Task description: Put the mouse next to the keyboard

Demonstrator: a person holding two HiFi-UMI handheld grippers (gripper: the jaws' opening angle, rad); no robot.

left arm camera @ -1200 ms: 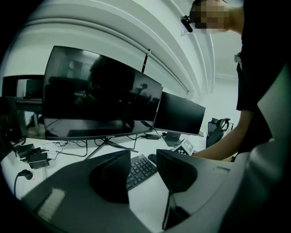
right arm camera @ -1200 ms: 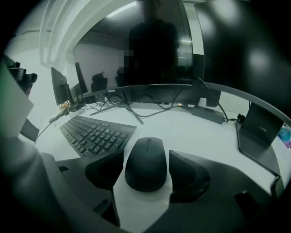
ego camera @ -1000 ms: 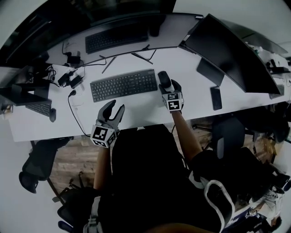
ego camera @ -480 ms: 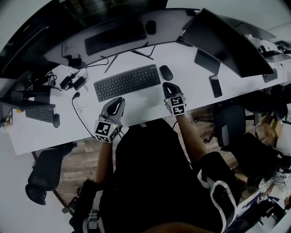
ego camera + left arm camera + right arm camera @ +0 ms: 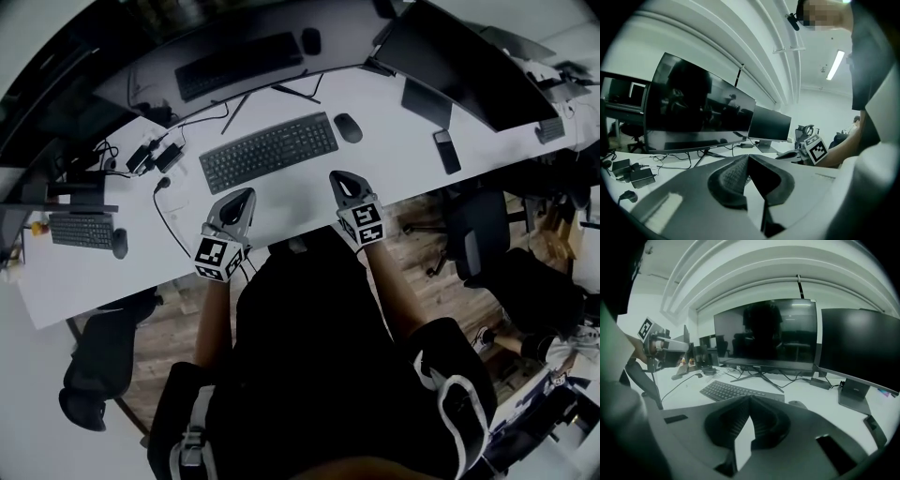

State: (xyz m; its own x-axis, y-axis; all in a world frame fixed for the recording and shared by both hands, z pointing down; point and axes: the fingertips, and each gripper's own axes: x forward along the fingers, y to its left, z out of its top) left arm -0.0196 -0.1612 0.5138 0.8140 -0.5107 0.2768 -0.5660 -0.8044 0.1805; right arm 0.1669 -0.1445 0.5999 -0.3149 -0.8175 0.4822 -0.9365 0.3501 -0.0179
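Note:
The dark mouse lies on the white desk just right of the black keyboard, a small gap between them. My right gripper hovers nearer the desk's front edge, below the mouse and apart from it, jaws shut with nothing between them. My left gripper sits in front of the keyboard, also shut and empty. In the right gripper view the keyboard and the mouse show just beyond the closed jaw tips. The left gripper view shows its shut tips against the monitor.
A wide curved monitor stands at the back right, a phone flat beside it. A second keyboard and mouse lie on the far desk. Power bricks and cables clutter the left. An office chair stands at right.
My right gripper let go of the mouse, closed and drew back towards the desk's front edge. The left gripper's jaws went from wide open to shut. The mouse stays beside the keyboard.

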